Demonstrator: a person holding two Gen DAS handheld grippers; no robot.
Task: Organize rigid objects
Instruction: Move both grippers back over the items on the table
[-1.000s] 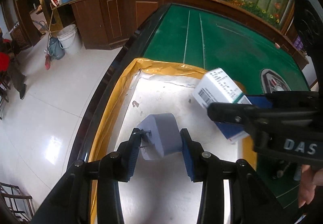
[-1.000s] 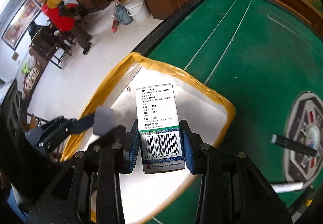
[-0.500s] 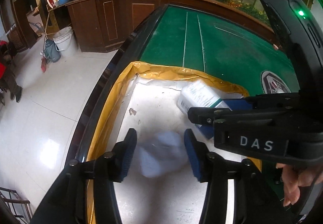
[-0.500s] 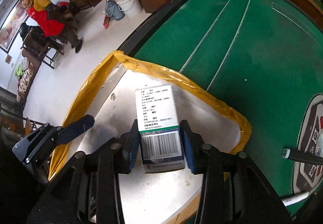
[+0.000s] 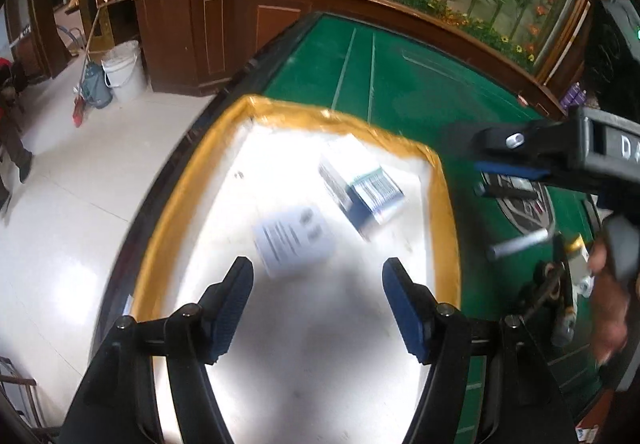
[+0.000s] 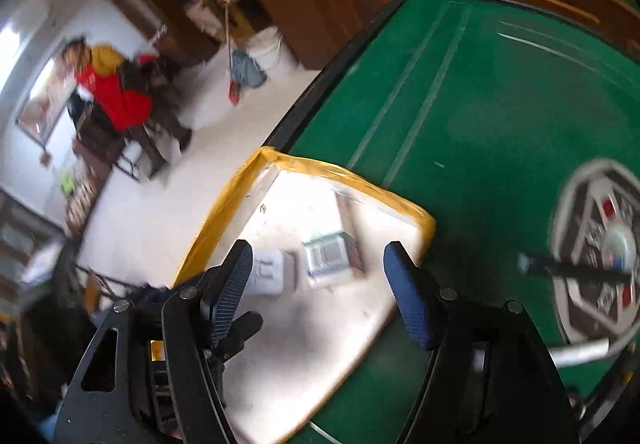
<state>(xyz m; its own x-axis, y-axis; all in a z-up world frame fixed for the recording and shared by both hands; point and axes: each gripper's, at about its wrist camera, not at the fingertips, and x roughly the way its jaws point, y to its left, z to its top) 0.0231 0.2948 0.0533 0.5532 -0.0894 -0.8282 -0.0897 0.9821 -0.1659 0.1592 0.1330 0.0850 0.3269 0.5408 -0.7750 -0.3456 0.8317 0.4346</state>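
Bright daylight; the white tray [image 5: 304,344] beneath the jaws glares, both boxes smear with motion blur, and the fisheye edges darken.

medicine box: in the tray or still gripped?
In the tray. The medicine box lies flat on the tray floor, beside the grey adapter, clear of both grippers.

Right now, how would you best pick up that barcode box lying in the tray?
Come from above and pinch the box across its two long narrow sides. It lies flat in the tray, and the charger beside it leaves little room.
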